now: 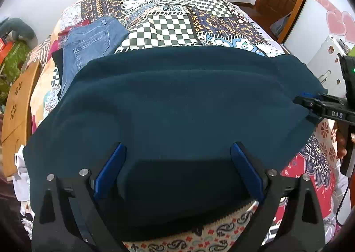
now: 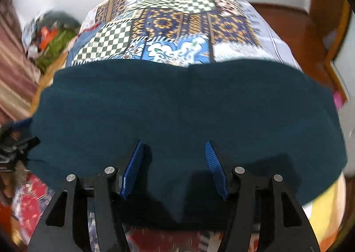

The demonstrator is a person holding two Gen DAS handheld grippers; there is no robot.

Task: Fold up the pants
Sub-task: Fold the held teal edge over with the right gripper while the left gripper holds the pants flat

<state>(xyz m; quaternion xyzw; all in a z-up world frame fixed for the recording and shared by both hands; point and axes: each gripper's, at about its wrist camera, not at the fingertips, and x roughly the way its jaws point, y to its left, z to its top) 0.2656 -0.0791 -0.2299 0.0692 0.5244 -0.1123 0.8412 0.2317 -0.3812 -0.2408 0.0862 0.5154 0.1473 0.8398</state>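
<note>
Both wrist cameras look forward and down, very near over the pants (image 1: pixel 173 105) on the quilt (image 1: pixel 168 27). The left view looks from the left end, the right view from the right; both share the pants and far quilt.

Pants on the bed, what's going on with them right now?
The teal pants lie spread across the patterned bedspread. Both tools are open over the near edge, the left tool and the right tool, neither gripping cloth. Folded jeans sit at the far left.
</note>
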